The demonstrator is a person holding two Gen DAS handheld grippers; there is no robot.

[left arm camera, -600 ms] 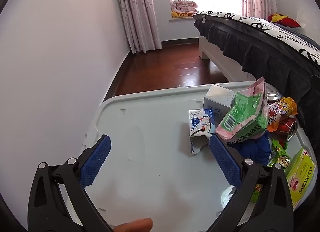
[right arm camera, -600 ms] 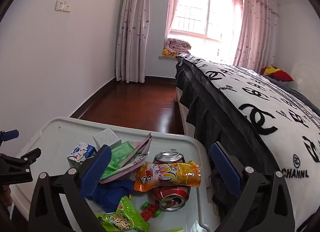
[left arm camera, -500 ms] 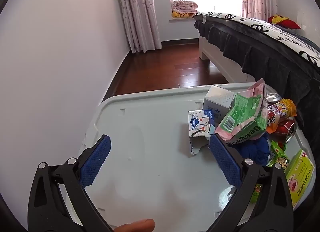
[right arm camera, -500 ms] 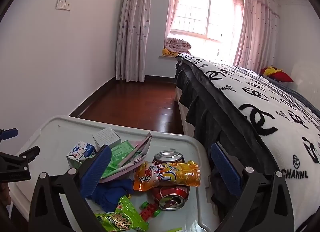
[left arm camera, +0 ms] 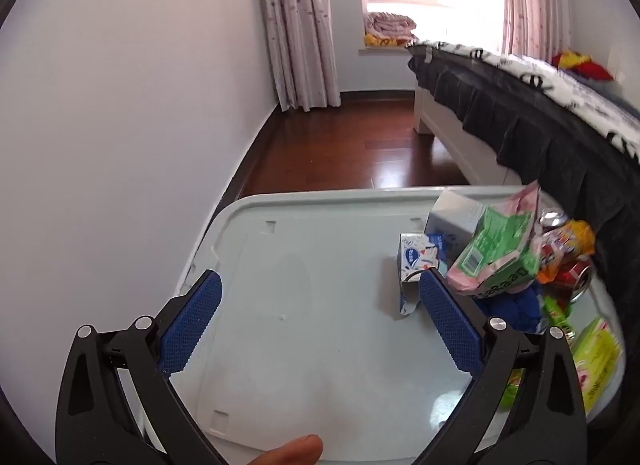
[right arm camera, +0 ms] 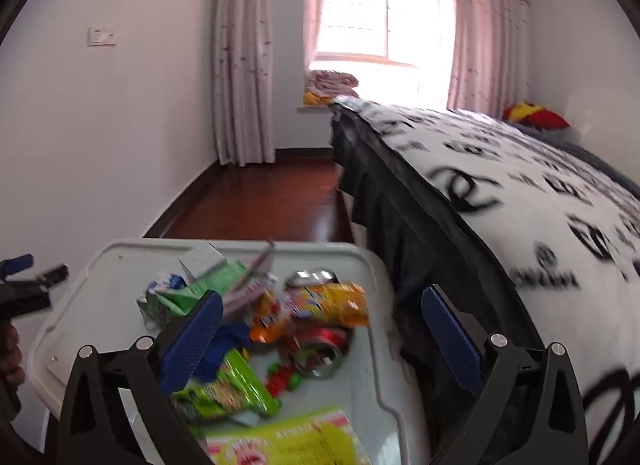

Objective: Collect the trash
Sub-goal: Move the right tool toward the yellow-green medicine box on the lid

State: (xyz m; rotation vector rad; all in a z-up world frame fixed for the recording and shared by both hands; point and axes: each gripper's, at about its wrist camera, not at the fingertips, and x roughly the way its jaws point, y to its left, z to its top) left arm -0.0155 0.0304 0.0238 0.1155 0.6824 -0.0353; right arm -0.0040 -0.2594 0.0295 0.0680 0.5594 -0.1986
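Observation:
A pile of trash lies on the right half of a pale grey plastic lid (left arm camera: pixel 304 249): a green and pink snack bag (left arm camera: pixel 496 253), a small white and blue carton (left arm camera: pixel 414 261), a white box (left arm camera: pixel 452 213), an orange wrapper (right arm camera: pixel 316 305) over a crushed red can (right arm camera: pixel 320 349), a green wrapper (right arm camera: pixel 228 389) and a yellow-green box (right arm camera: pixel 288 441). My left gripper (left arm camera: pixel 320 301) is open and empty above the lid's bare left part. My right gripper (right arm camera: pixel 320 321) is open and empty, just above the cans and wrappers.
A bed (right arm camera: pixel 520 193) with a black and white blanket stands close to the right of the lid. A white wall (left arm camera: pixel 120 125) runs along the left. Dark wooden floor (left arm camera: pixel 352 153) leads to curtains and a window at the back.
Both grippers have moved forward and tilted; the right one has come down closer over the trash pile. Both stay open and empty. The trash has not moved.

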